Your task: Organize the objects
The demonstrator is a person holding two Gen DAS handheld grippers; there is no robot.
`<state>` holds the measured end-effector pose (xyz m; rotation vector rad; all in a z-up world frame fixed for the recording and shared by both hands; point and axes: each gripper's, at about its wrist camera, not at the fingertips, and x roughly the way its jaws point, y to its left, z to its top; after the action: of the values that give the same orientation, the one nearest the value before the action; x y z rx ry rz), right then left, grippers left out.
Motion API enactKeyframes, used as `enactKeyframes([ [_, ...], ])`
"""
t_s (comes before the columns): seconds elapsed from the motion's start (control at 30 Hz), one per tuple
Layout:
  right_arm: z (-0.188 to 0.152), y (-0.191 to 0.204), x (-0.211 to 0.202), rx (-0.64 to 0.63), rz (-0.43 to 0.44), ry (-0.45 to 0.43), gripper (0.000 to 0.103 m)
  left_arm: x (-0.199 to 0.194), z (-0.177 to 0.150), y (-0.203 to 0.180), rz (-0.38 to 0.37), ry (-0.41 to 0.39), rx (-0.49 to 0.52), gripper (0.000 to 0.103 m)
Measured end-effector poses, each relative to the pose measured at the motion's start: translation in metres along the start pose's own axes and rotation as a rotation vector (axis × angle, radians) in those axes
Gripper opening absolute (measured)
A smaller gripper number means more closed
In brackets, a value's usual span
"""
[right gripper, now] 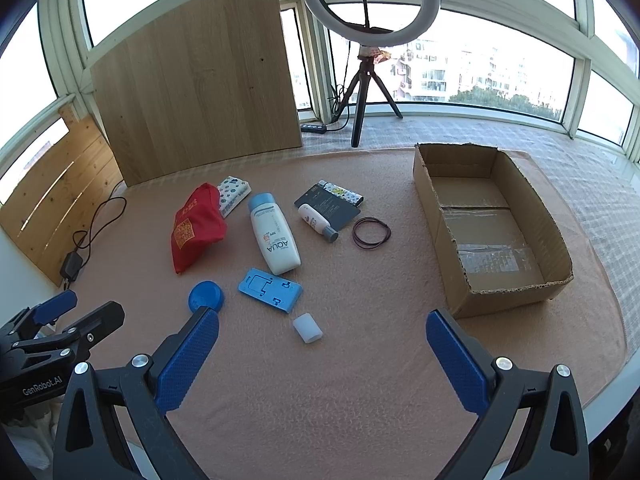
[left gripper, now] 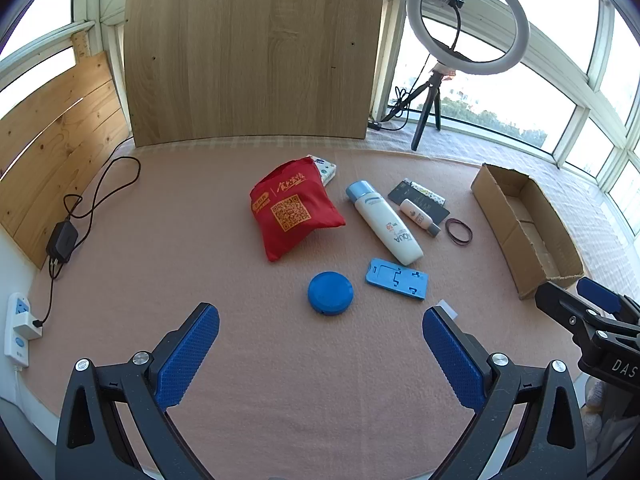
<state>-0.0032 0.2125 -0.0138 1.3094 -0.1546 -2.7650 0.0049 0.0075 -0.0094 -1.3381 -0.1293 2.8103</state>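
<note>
Loose items lie on the pink cloth: a red pouch [left gripper: 294, 212] [right gripper: 196, 228], a white AQUA bottle [left gripper: 384, 222] [right gripper: 274, 234], a small white bottle [left gripper: 420, 217] [right gripper: 318, 222], a blue phone stand [left gripper: 396, 279] [right gripper: 270, 289], a round blue case [left gripper: 330, 293] [right gripper: 205, 296], a dark hair band [left gripper: 459, 231] [right gripper: 371, 232], a black card [right gripper: 328, 205] and a small white cap [right gripper: 307, 328]. An empty cardboard box [left gripper: 524, 232] [right gripper: 492, 224] stands at the right. My left gripper [left gripper: 320, 344] is open, just short of the blue case. My right gripper [right gripper: 322, 350] is open, just short of the white cap.
A wooden board [left gripper: 252, 52] leans at the back. A ring light on a tripod [right gripper: 370, 4] stands behind the box. A charger with cable [left gripper: 62, 242] and a power strip [left gripper: 18, 328] lie at the left edge. A patterned tissue pack [right gripper: 234, 194] sits behind the pouch.
</note>
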Motion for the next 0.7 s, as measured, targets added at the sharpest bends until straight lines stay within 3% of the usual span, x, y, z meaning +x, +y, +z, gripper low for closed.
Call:
enactKeyframes([
  [0.7,0.0013,-0.0027,0.0022,0.005,0.0,0.013,0.103,0.0043,0.0006,-0.0032,-0.004,0.007,0.006,0.103],
])
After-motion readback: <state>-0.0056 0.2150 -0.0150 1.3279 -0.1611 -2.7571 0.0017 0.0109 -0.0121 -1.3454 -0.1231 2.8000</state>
